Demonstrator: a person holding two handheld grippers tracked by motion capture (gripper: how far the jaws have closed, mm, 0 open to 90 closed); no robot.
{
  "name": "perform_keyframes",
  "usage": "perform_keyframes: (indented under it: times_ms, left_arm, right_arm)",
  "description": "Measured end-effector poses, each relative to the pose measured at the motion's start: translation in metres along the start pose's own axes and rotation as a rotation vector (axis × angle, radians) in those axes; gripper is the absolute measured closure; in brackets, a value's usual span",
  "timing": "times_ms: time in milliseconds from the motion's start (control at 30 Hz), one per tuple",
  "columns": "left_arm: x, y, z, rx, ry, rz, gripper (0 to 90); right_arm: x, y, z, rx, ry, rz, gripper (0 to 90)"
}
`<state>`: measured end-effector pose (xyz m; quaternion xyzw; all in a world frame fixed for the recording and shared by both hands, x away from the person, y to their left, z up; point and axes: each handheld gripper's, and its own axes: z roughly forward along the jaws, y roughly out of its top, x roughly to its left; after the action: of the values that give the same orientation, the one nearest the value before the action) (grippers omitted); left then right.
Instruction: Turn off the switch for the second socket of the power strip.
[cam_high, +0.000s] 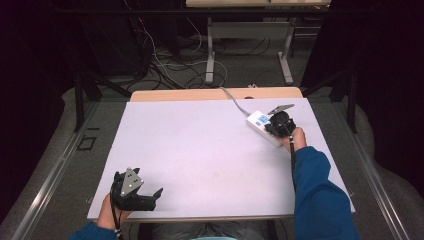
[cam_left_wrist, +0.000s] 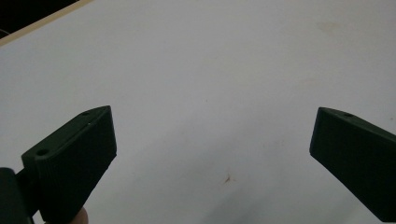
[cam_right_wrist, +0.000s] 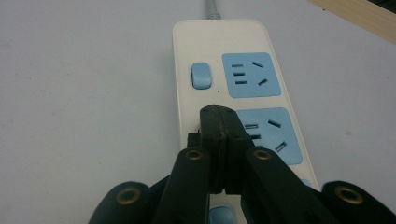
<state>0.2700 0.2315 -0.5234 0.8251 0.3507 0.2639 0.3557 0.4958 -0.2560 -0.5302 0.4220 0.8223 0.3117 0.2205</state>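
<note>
Right gripper (cam_right_wrist: 219, 116) closed empty, tips over power strip (cam_right_wrist: 233, 74) beside blue switch (cam_right_wrist: 201, 76). Risk: off-centre press slips, shoves strip. Left gripper (cam_left_wrist: 212, 140) spread wide, idle.

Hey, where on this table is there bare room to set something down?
Most of the white table top is bare: the whole stretch between the left gripper at the near left edge and the power strip at the far right. It is crowded only around that strip, where the right gripper sits over it.
</note>
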Motion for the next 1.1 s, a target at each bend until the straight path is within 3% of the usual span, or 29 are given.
perform_keyframes:
  times_ms: [67,200,367,1100]
  left_arm:
    - [-0.0005,-0.001,-0.0004,-0.014,0.002,-0.023,0.5]
    - [-0.0005,-0.0016,-0.0032,-0.017,0.0,-0.013,0.5]
    - [-0.0009,-0.0009,-0.0027,-0.016,-0.006,-0.01,0.5]
    - [-0.0021,-0.0003,-0.003,-0.015,-0.005,-0.006,0.5]
  right_arm:
    - [-0.0021,-0.0008,-0.0003,-0.006,0.01,0.001,90.0]
    - [-0.0008,-0.0002,-0.0003,-0.003,0.0,-0.006,90.0]
    - [0.0001,-0.0003,0.0,-0.001,0.002,0.02,90.0]
    - [0.0014,0.0,-0.0003,-0.002,-0.011,0.007,90.0]
